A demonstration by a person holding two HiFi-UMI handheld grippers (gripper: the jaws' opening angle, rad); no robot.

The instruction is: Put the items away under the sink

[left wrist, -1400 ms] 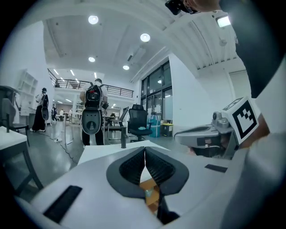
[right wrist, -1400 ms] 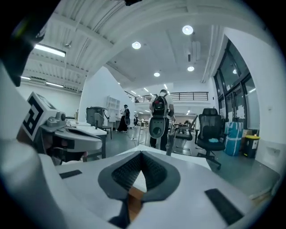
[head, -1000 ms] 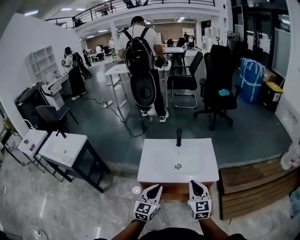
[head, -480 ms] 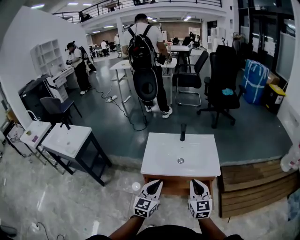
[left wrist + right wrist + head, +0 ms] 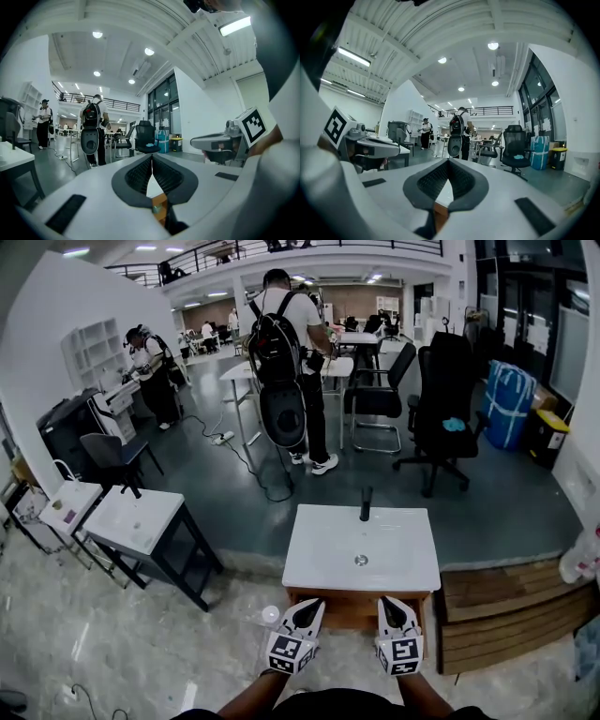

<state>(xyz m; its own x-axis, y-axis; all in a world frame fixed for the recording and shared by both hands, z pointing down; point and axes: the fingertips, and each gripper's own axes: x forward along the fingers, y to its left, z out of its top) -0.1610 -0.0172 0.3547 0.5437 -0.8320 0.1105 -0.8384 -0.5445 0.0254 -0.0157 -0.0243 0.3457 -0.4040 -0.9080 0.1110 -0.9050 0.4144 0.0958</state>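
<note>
The white sink (image 5: pixel 361 554) with its black faucet (image 5: pixel 366 504) sits on a wooden cabinet (image 5: pixel 352 607) just ahead of me in the head view. My left gripper (image 5: pixel 308 609) hovers at the cabinet's front edge on the left. It is shut, with its jaws pressed tip to tip and nothing between them. My right gripper (image 5: pixel 387 607) hangs beside it on the right, also shut and empty. In the left gripper view the shut left gripper (image 5: pixel 152 158) points over the sink top. In the right gripper view the right gripper (image 5: pixel 449 162) does the same. The cabinet's front face is hidden below the sink.
A small white round object (image 5: pixel 271 615) lies on the floor left of the cabinet. A wooden platform (image 5: pixel 497 610) runs to the right, and a second sink on a black stand (image 5: pixel 131 521) is to the left. A person with a backpack (image 5: pixel 286 362) and office chairs (image 5: pixel 441 399) are beyond.
The head view has shifted slightly. Both grippers stay shut in front of the cabinet. The person with the backpack has stepped a little.
</note>
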